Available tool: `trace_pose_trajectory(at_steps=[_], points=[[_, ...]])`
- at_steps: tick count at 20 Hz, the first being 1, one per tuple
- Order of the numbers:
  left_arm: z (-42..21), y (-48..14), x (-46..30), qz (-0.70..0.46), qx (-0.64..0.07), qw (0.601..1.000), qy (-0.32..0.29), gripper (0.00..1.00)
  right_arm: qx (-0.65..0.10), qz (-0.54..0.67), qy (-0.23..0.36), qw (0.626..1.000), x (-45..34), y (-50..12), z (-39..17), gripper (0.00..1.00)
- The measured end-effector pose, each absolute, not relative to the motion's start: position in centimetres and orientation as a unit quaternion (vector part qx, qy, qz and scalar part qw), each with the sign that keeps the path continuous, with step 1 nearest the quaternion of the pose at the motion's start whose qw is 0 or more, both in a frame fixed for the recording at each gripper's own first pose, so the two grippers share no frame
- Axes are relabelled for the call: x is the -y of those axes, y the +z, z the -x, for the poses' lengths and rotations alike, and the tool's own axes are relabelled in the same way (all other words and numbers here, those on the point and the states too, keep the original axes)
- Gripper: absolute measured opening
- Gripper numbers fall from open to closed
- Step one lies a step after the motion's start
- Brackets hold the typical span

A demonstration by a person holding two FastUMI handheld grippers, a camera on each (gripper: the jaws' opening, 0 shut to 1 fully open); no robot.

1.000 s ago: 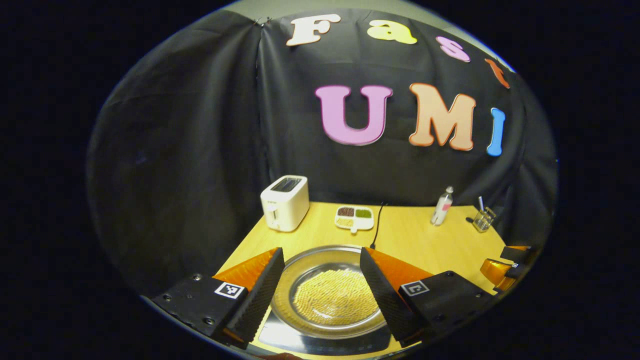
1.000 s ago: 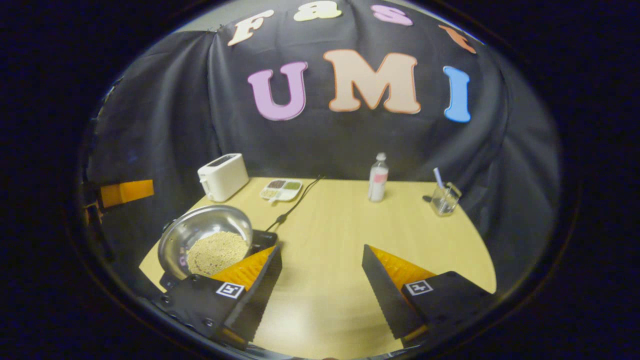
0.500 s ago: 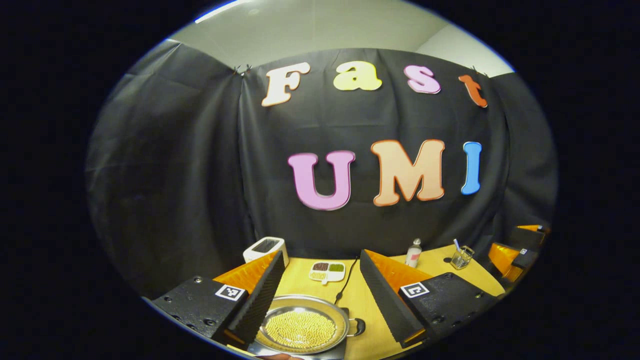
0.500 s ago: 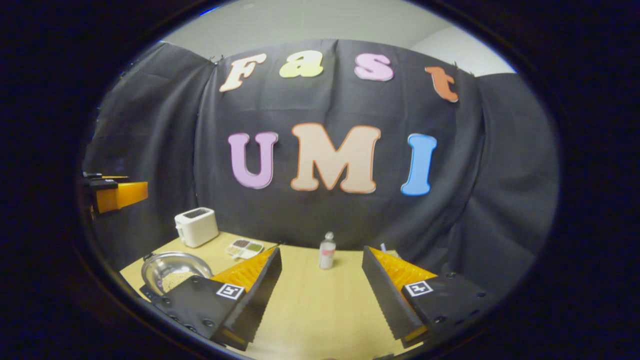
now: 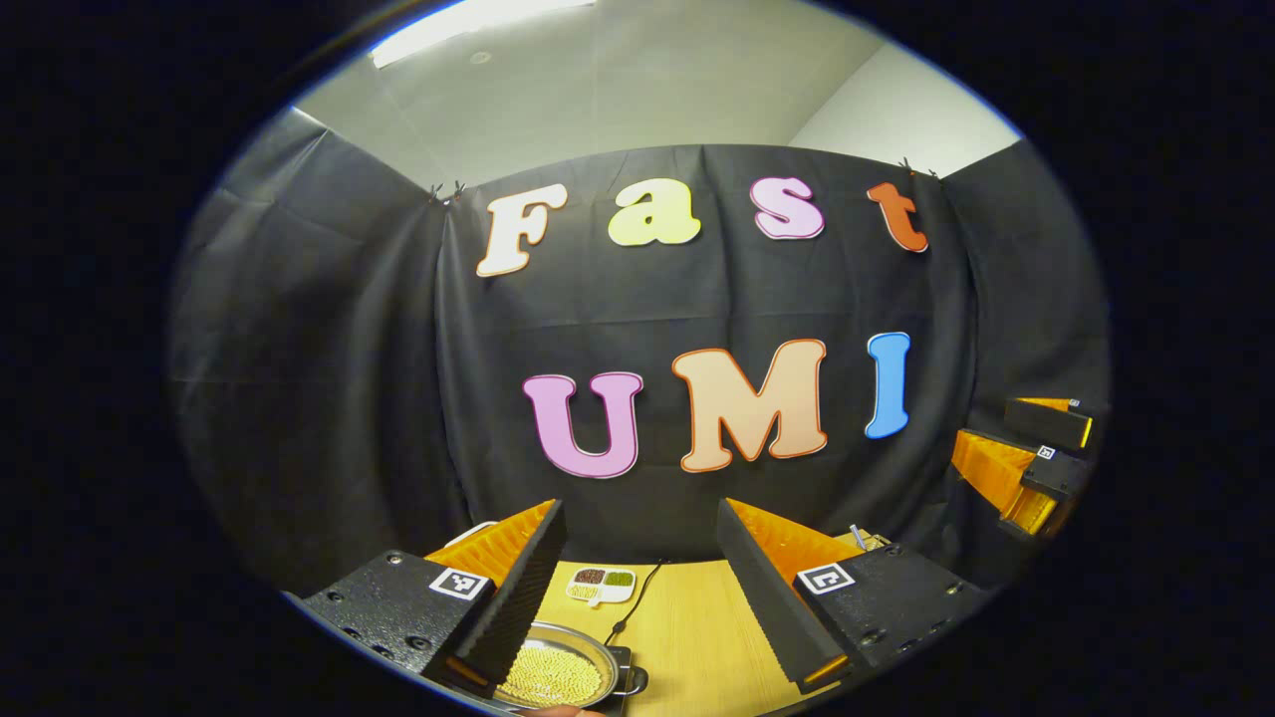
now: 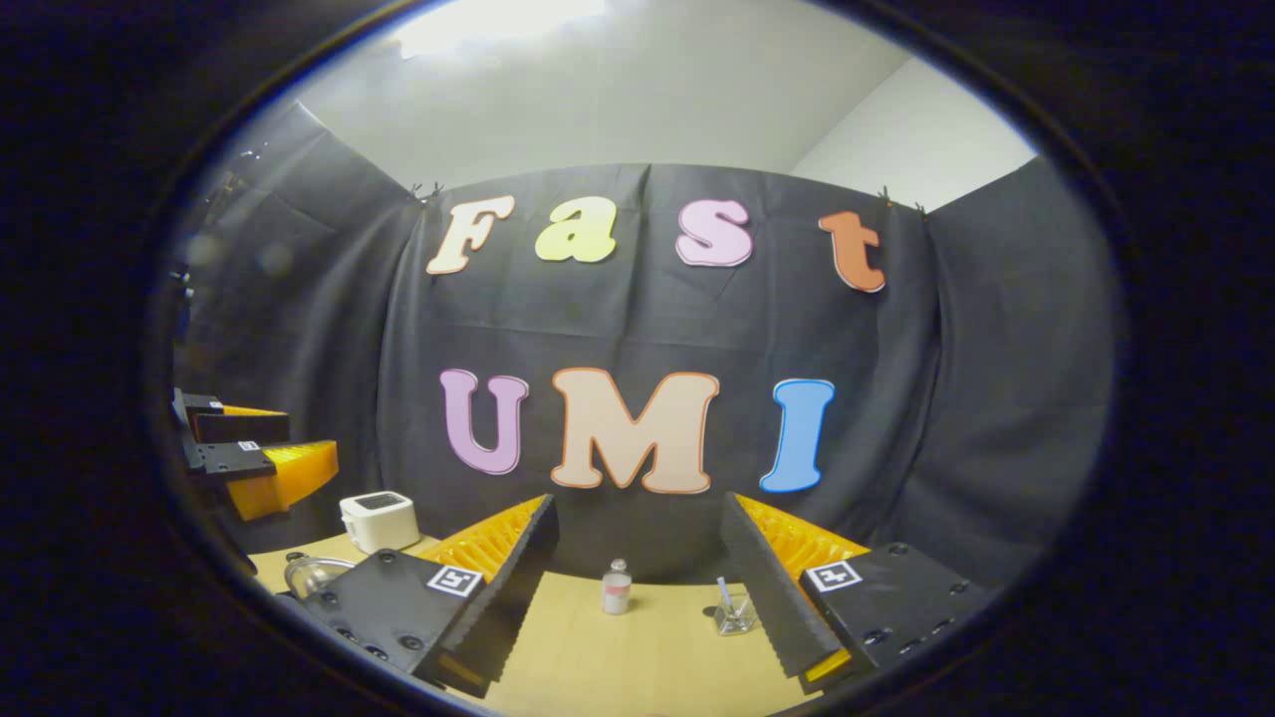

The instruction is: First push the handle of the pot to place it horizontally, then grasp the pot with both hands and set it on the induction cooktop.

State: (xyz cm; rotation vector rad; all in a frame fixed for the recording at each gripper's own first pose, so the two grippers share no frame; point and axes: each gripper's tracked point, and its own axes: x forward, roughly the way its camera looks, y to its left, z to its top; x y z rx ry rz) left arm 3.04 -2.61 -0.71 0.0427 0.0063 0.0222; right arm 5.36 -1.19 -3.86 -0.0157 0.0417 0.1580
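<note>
Pot [image 5: 554,677] low beside open left gripper [image 5: 637,588], on induction cooktop [image 5: 620,687].

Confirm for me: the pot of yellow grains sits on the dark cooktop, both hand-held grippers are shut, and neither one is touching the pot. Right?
Not quite: both are open. In the left gripper view the left hand-held gripper shows its fingers spread wide; the right hand-held gripper looks the same in the right gripper view. The pot of yellow grains does sit on the dark cooktop, and neither hand-held gripper touches it.

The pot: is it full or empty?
Partly full: the pot holds a layer of small yellow grains across its bottom, with bare steel wall above them.
</note>
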Motion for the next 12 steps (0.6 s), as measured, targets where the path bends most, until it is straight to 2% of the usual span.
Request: trace_pose_trajectory(at_steps=[3,5,6,8,9,11,12], points=[[-3.1,-0.6,4.8,-0.026,-0.001,1.0,0.003,1.0,-0.019,0.005,0.074,0.997,3.1,-4.1,-5.4,0.96],[-3.3,-0.3,5.9,-0.022,0.004,1.0,0.003,0.97,-0.019,-0.008,0.072,0.997,4.4,-4.0,-5.7,0.97],[-3.3,-0.2,6.5,-0.022,0.005,1.0,0.002,1.0,-0.017,-0.011,0.069,0.997,5.3,-3.8,-6.0,0.97],[-3.5,-0.2,7.3,-0.025,0.005,1.0,0.004,1.0,-0.014,-0.013,0.063,0.998,6.7,-3.7,-6.3,0.96],[-3.6,-0.2,7.8,-0.025,0.005,1.0,0.006,0.97,-0.012,-0.012,0.062,0.998,7.3,-3.7,-6.5,0.96],[-3.8,-0.1,8.7,-0.021,0.007,1.0,0.008,1.0,-0.01,-0.008,0.059,0.998,8.6,-3.8,-6.8,0.96],[-3.9,-0.1,9.1,-0.019,0.007,1.0,0.009,0.97,-0.007,-0.008,0.06,0.998,9.1,-3.6,-6.8,0.96]])
